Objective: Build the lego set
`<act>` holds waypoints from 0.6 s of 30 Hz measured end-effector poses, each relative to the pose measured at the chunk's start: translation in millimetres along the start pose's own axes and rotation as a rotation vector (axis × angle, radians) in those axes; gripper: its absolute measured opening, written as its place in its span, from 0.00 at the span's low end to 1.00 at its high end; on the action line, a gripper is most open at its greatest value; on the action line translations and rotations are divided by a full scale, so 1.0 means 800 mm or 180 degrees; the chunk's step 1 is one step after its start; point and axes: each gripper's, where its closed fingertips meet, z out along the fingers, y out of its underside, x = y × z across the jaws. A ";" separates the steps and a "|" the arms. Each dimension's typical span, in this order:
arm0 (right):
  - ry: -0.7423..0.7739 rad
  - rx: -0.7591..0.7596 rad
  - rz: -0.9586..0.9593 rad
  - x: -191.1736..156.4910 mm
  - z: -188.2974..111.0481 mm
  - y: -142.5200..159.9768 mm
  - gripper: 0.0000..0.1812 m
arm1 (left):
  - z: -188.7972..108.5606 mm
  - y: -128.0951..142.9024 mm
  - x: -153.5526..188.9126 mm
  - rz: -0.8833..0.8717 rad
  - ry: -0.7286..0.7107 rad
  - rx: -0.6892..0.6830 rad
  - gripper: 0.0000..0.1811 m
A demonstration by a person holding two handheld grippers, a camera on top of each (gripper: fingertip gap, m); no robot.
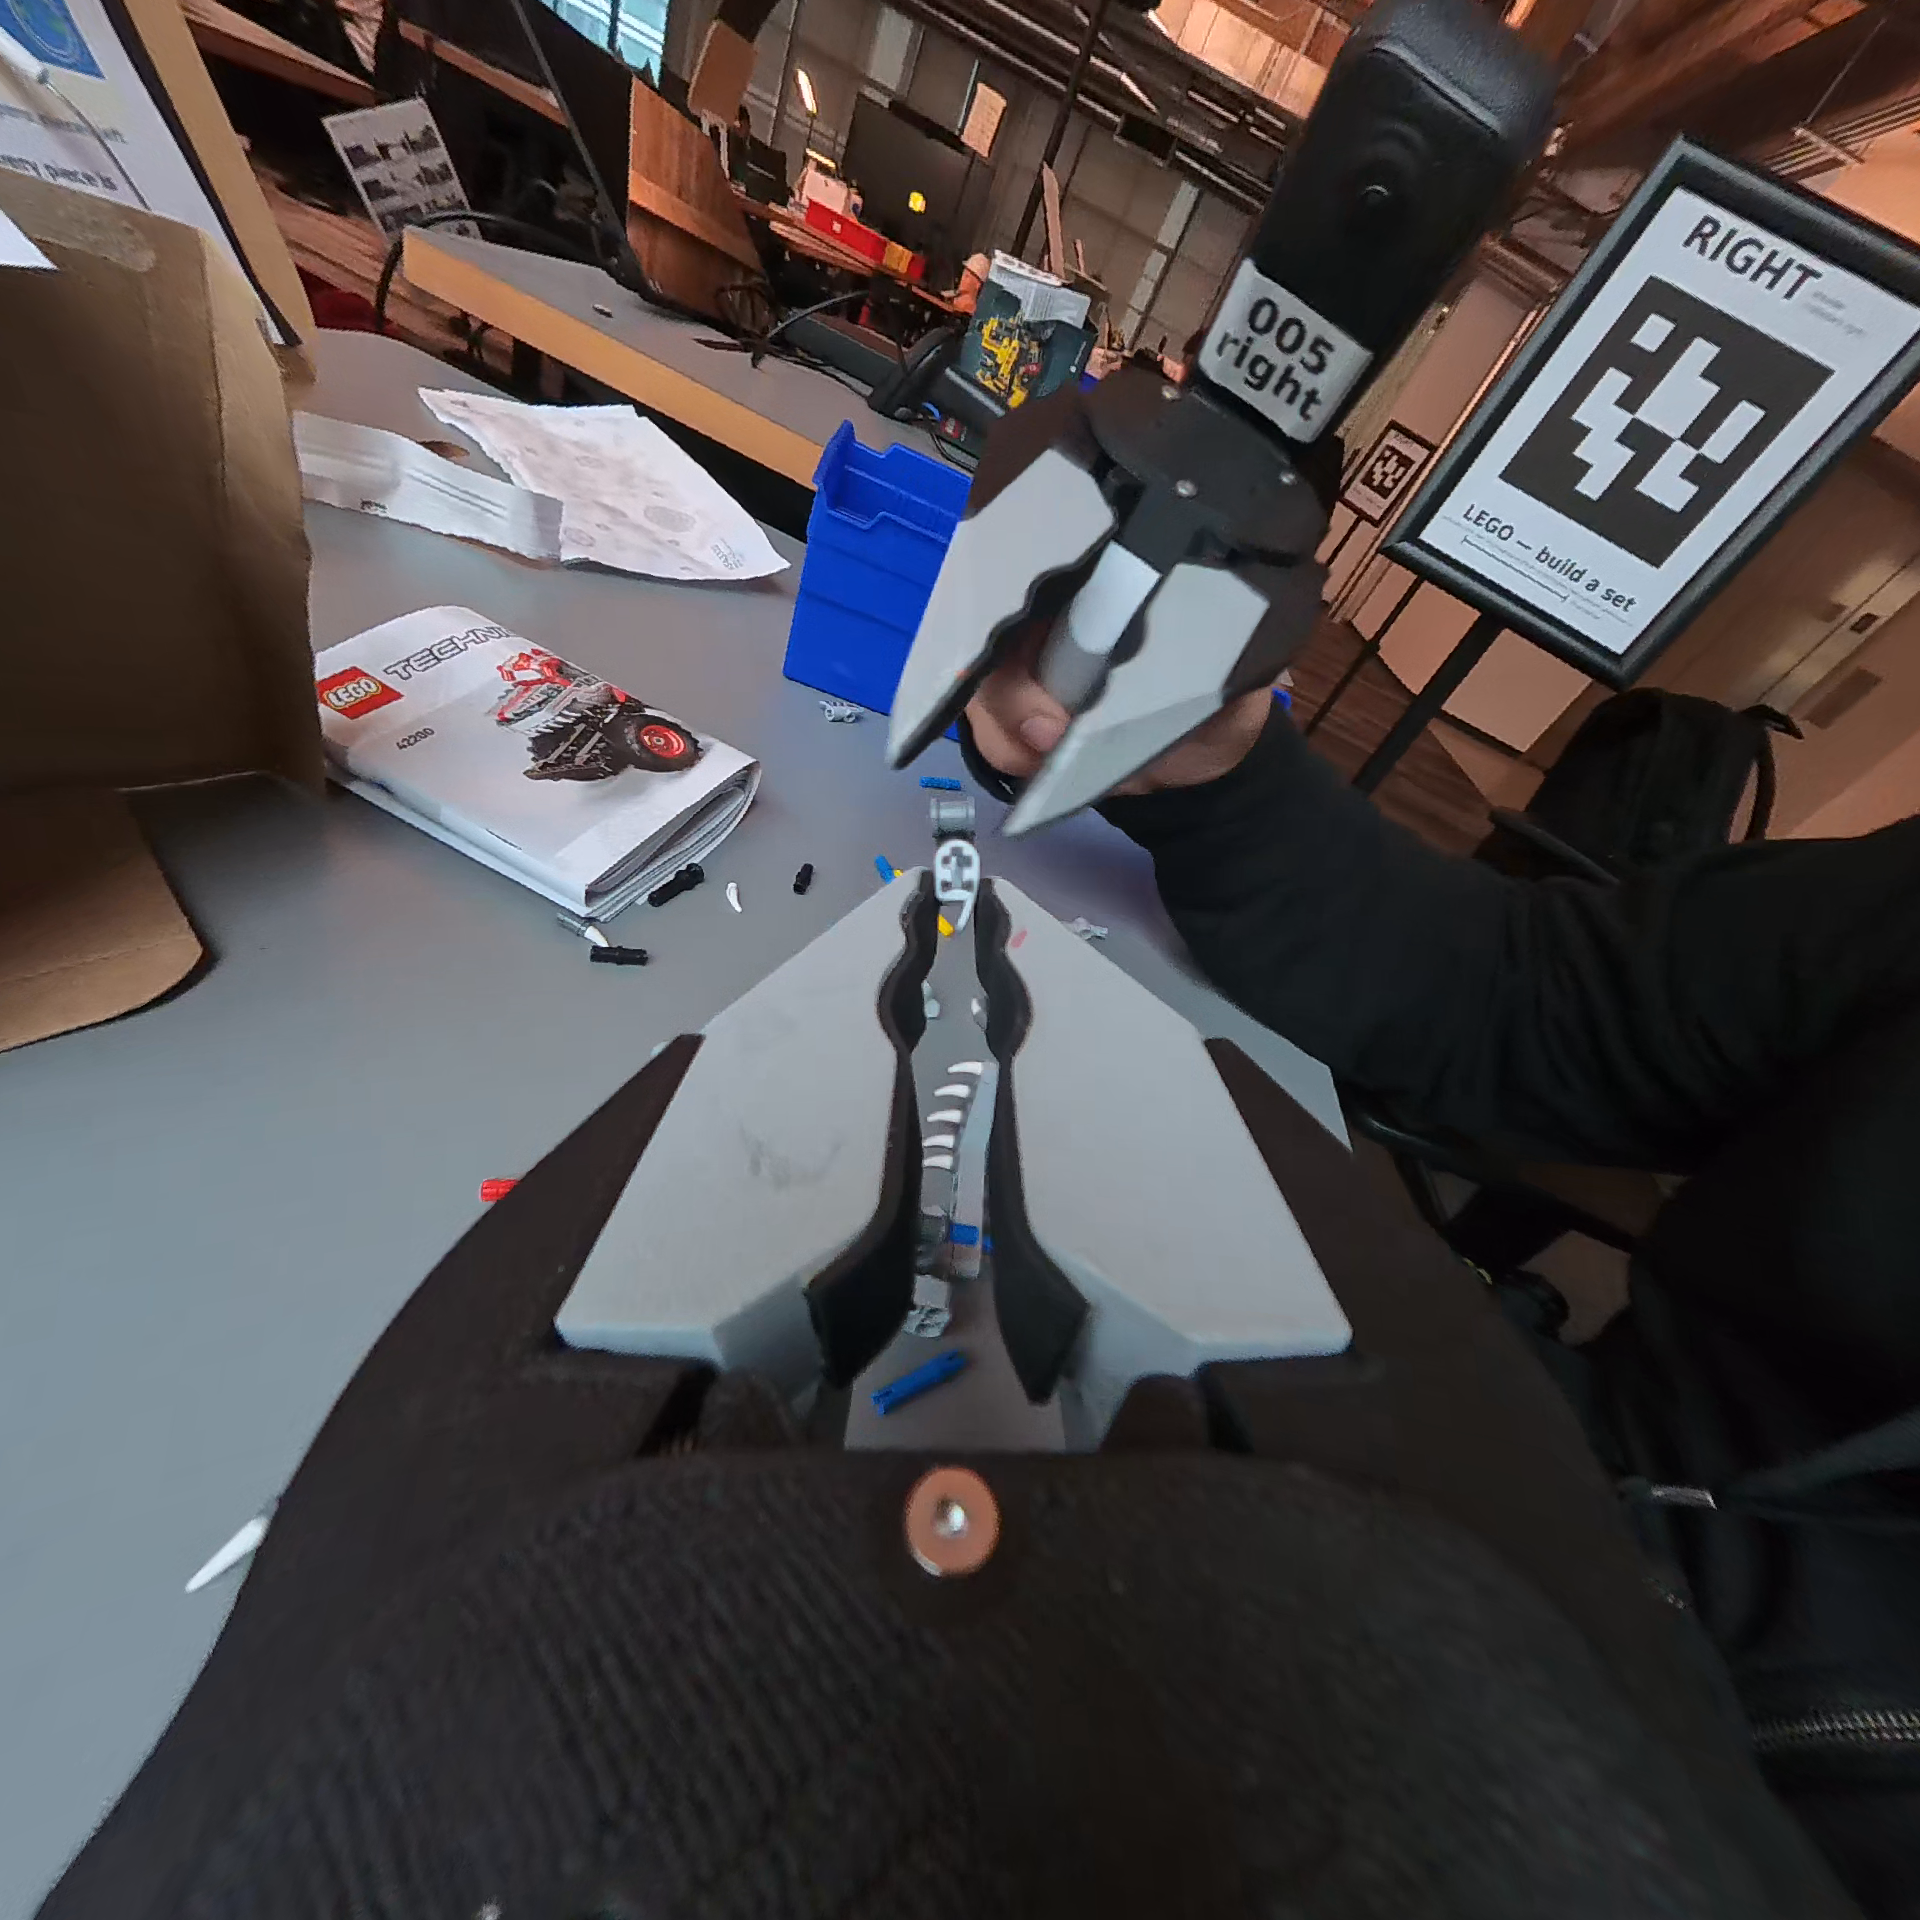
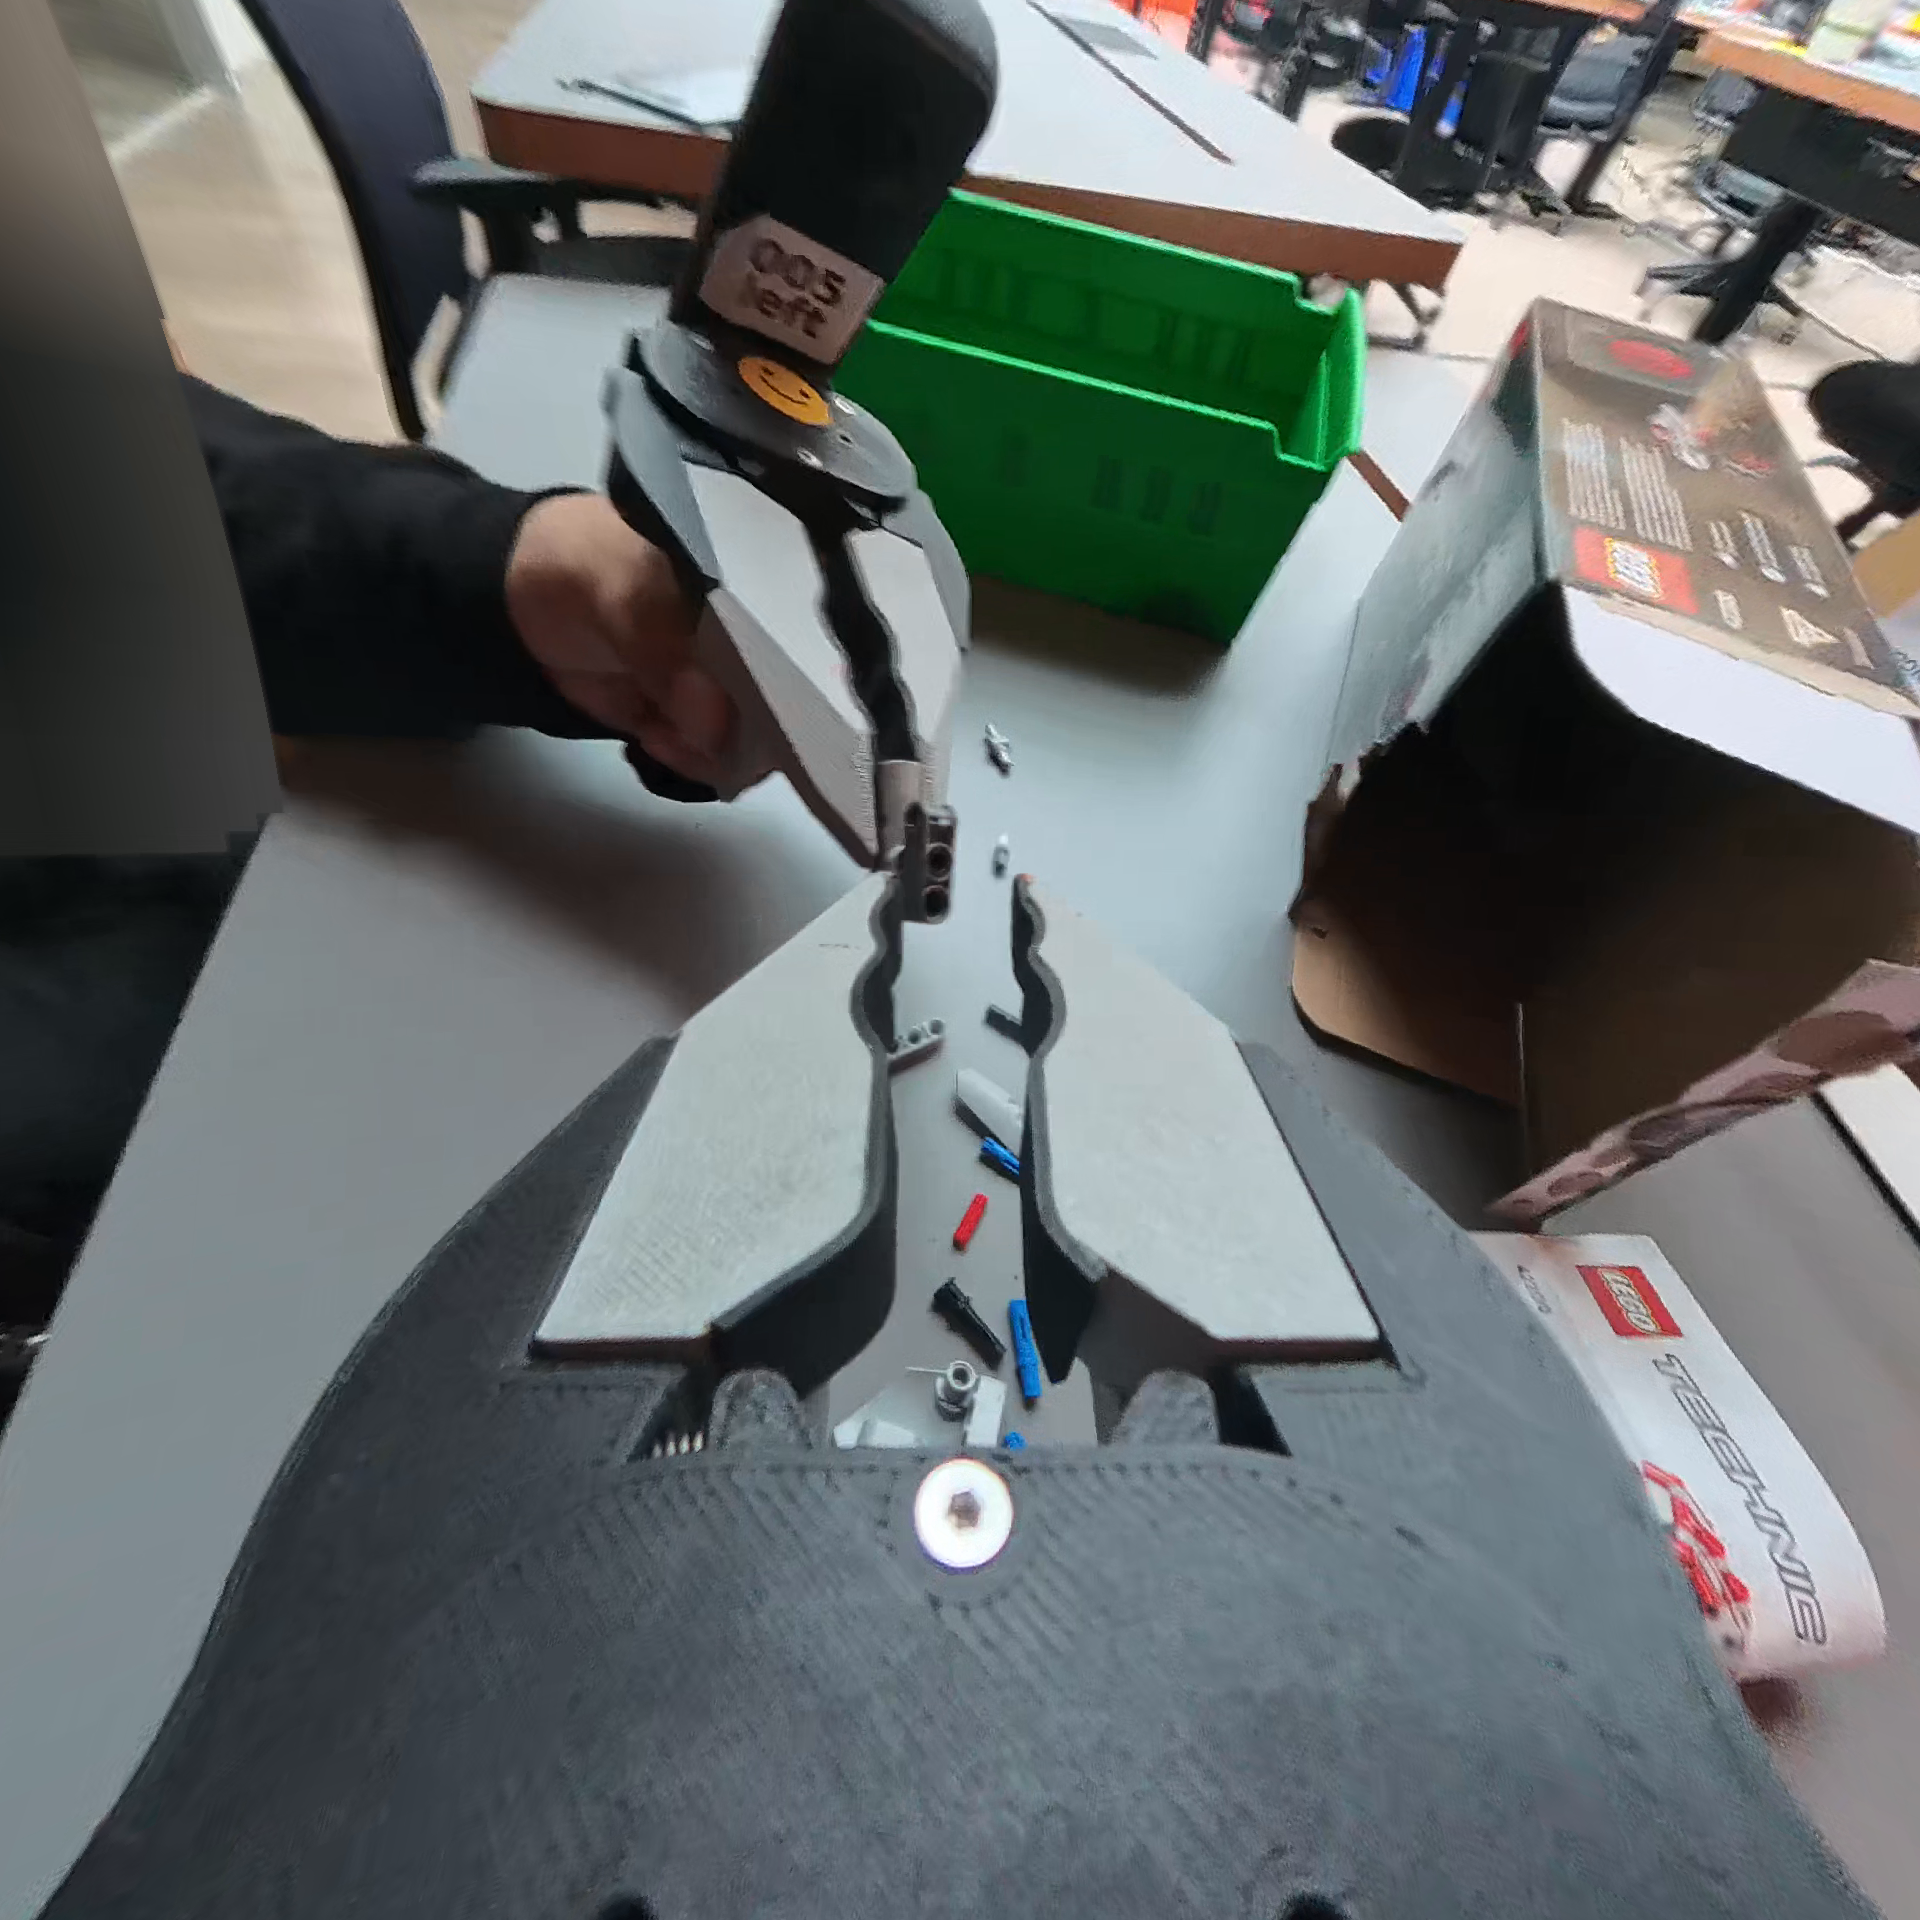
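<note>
Left gripper [image 2: 902, 831] pinching a grey Lego connector [image 2: 928, 871]; right gripper [image 2: 951, 883] parted, empty; printed instruction booklet [image 1: 540, 743] nearby.

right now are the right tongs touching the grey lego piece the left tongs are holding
Apart. The left wrist view shows table between the open right tongs and the grey lego piece gripped at the tips of the left tongs.

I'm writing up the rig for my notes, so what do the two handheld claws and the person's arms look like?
Both look alike: flat grey wedge fingers with wavy black inner pads, on a round black base under a black handle. The right claw carries a white tag on its neck. The left claw has a brown tag and an orange smiley sticker. Both arms wear black long sleeves.
</note>
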 end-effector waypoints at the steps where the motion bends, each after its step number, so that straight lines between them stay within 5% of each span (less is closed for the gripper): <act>1: -0.0013 -0.0063 -0.0003 -0.001 0.005 0.005 0.10 | 0.001 0.002 0.000 0.0000 -0.0014 -0.0023 0.03; 18: -0.0906 -0.0062 0.0541 -0.034 0.013 0.017 0.02 | 0.007 0.008 0.012 0.0338 0.0053 -0.0144 0.03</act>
